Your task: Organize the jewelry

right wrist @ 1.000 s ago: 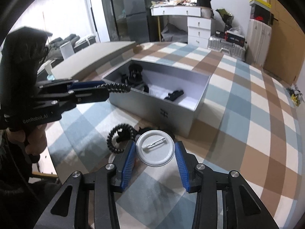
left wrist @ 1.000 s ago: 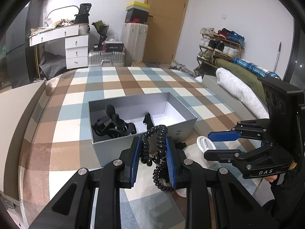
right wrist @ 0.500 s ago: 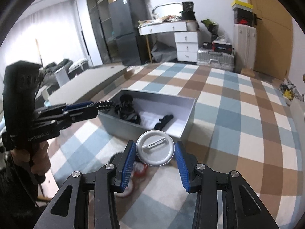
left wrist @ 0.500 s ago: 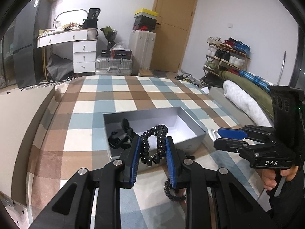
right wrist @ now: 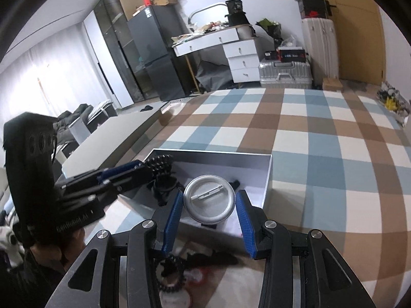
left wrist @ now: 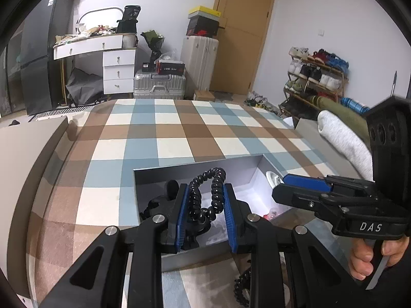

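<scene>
My left gripper (left wrist: 205, 215) is shut on a black coiled hair tie (left wrist: 205, 195) and holds it over the left half of the open grey box (left wrist: 195, 164). My right gripper (right wrist: 209, 218) is shut on a round silver pin badge (right wrist: 209, 202) and holds it over the box (right wrist: 267, 179), near its front right. Black hair clips (right wrist: 164, 187) lie inside the box. The right gripper also shows in the left wrist view (left wrist: 280, 186), the left gripper in the right wrist view (right wrist: 143, 166).
The box sits on a checked blue, brown and white cloth (left wrist: 174, 131). In front of the box lie another black coiled tie (right wrist: 169, 272) and small red-and-white items (right wrist: 197, 274). A grey ledge (left wrist: 18, 148) runs along the left.
Both grippers have lifted and moved forward with their items, from the cloth in front of the box to above the box's inside.
</scene>
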A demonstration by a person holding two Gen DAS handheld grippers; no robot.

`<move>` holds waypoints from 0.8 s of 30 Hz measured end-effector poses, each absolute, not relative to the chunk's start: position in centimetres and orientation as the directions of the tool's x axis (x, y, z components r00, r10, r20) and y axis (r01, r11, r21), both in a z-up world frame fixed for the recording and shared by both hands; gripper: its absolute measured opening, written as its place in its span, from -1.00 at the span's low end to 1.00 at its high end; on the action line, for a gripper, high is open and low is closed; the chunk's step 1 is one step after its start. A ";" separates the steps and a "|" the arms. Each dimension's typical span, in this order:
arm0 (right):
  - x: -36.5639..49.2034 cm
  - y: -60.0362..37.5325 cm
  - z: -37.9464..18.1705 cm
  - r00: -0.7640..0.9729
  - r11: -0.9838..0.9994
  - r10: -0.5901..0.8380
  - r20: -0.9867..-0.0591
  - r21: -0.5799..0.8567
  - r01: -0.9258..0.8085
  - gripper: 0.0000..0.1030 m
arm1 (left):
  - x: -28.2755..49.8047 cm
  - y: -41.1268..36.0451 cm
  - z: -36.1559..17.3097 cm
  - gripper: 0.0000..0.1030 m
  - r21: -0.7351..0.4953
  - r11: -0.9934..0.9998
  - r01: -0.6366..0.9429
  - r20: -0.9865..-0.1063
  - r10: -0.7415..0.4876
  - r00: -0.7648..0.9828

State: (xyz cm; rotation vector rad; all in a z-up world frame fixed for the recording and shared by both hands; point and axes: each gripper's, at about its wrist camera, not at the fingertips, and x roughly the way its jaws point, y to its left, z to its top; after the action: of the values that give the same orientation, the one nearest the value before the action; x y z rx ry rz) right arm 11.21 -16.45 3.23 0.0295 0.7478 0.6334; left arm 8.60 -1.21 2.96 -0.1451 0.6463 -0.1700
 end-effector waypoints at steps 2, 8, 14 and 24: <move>11.7 -16.4 2.9 0.552 0.818 0.545 -0.631 0.257 -0.514 -0.19 | 8.7 -1.5 2.8 -0.60 -0.179 0.977 0.117 -0.591 -0.202 0.781; 12.0 -16.5 2.3 0.548 0.822 0.541 -0.638 0.266 -0.503 -0.19 | 8.6 -2.1 2.4 -0.60 -0.151 0.981 0.121 -0.605 -0.189 0.774; 11.9 -16.5 2.3 0.549 0.824 0.539 -0.639 0.266 -0.500 -0.19 | 8.8 -2.5 2.0 -0.60 -0.140 0.983 0.121 -0.620 -0.182 0.763; 12.0 -16.4 2.3 0.553 0.829 0.529 -0.643 0.252 -0.500 -0.18 | 8.9 -2.9 1.6 -0.59 -0.134 0.983 0.123 -0.634 -0.180 0.752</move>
State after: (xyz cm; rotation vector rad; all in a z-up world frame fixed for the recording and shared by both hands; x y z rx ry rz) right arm 11.98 -16.43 2.26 0.0409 0.7741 0.6082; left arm 8.93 -2.88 1.64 -0.0852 0.7007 -0.1661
